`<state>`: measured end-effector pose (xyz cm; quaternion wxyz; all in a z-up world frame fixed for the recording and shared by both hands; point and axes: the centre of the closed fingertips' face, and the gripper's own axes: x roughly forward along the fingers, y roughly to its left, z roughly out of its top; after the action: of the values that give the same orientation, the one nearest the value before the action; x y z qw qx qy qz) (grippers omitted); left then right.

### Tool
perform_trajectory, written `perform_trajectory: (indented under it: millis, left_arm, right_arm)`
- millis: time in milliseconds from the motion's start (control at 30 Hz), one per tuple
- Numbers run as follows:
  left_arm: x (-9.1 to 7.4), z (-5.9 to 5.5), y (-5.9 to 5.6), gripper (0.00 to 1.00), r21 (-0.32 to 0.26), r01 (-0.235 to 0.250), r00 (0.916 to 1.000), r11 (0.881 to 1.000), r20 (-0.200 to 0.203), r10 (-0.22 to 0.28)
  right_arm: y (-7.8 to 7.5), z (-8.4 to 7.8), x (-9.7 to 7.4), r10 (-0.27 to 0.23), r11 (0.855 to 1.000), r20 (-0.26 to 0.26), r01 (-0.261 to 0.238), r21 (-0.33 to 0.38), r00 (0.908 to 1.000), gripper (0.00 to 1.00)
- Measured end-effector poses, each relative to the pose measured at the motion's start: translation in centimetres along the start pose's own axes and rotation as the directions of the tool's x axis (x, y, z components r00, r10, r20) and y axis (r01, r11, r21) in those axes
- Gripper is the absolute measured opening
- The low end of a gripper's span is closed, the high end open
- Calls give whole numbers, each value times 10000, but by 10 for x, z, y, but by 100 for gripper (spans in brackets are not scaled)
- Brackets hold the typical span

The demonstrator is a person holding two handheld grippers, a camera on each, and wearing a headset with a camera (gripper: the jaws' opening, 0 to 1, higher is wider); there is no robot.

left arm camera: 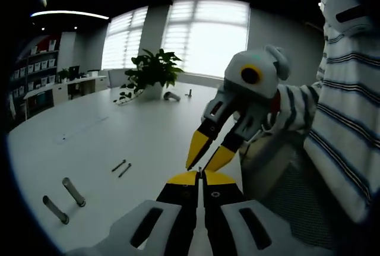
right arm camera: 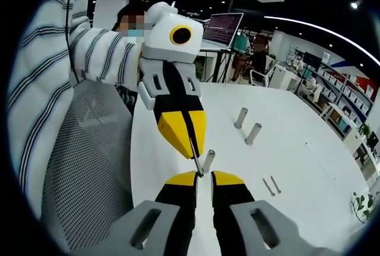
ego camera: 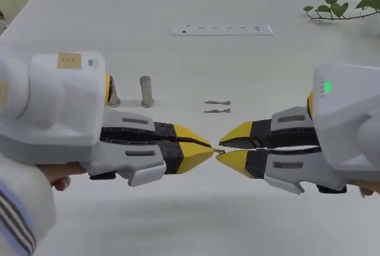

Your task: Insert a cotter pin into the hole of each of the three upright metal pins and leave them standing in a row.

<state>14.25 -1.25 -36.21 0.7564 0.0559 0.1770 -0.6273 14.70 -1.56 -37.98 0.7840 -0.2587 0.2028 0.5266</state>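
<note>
None look fitted: your left hand-held gripper [ego camera: 209, 149] pinches a cotter pin [right arm camera: 196, 160], your right hand-held gripper [ego camera: 221, 147] clamps the first metal pin [right arm camera: 208, 160], two upright pins [ego camera: 146, 91] wait upper left.

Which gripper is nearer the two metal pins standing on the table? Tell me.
Left. The left gripper sits just in front of the metal pins; the right gripper is farther off to their right.
</note>
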Motion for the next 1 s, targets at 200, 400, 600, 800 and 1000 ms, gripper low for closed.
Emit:
perform_trajectory:
  millis: [200,400,600,800,1000]
  left_arm:
    - [-1,-5,-1,0,549,81,9994,9985,-345,-62]
    - [-2,-12,-2,0,1070,240,9967,9940,-795,-155]
    - [-2,-15,-5,0,1503,430,9945,9877,-1005,-279]
    - [-3,-24,-7,0,1476,535,9929,9876,-1134,-368]
    - [-6,-30,-5,0,802,451,9916,9958,-1246,-348]
  right_arm:
    - [5,1,1,314,9994,-81,-315,-132,9995,0]
    - [11,0,3,707,9967,-273,-717,-379,9971,0]
    - [15,-1,3,1106,9921,-417,-1128,-546,9930,0]
    - [20,-3,6,1498,9847,-639,-1547,-808,9866,0]
    - [23,-5,11,1701,9806,-759,-1764,-852,9825,0]
